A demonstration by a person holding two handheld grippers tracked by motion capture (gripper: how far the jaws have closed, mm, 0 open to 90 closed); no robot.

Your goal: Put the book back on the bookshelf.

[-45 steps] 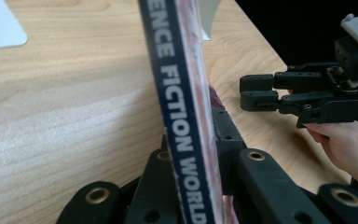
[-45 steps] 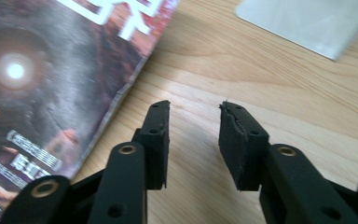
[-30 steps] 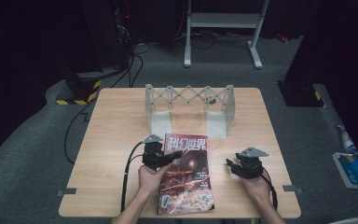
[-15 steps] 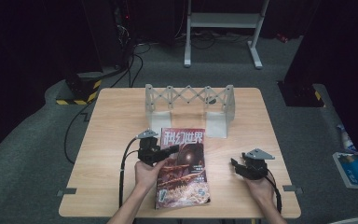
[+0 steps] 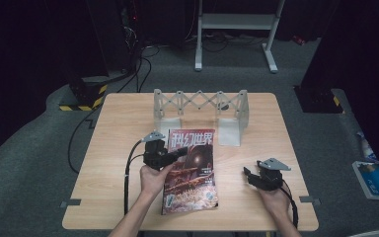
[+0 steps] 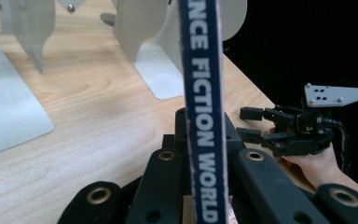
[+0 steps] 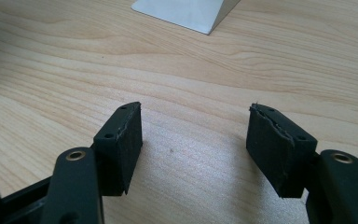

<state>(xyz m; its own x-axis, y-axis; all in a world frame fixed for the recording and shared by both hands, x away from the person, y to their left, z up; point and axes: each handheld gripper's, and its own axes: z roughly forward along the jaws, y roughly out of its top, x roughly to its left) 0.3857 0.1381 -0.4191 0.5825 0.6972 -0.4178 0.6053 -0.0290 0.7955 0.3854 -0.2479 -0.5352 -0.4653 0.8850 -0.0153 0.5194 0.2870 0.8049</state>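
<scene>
A magazine point(image 5: 192, 173) with a red and dark cover sits in the middle of the wooden table point(image 5: 118, 143), its left edge raised. My left gripper point(image 5: 177, 154) is shut on that edge. In the left gripper view the blue spine point(image 6: 203, 93) stands upright between my jaws, lettered "SCIENCE FICTION WORLD". My right gripper point(image 5: 248, 174) rests low over the table to the right of the magazine, apart from it. Its jaws have just been opening, and my right gripper point(image 7: 193, 140) has only bare wood between its pads. The left gripper view shows the right gripper point(image 6: 251, 123) farther off.
A grey metal expanding book rack point(image 5: 200, 103) with flat end plates stands behind the magazine; one plate's corner point(image 7: 182, 11) lies ahead of the right gripper. Cables trail from both grippers. The floor beyond holds a stand and a striped block point(image 5: 81, 101).
The left gripper has risen a little with the magazine's left edge, which tilts the cover up. The right gripper's jaws have spread wider and it has drawn slightly right.
</scene>
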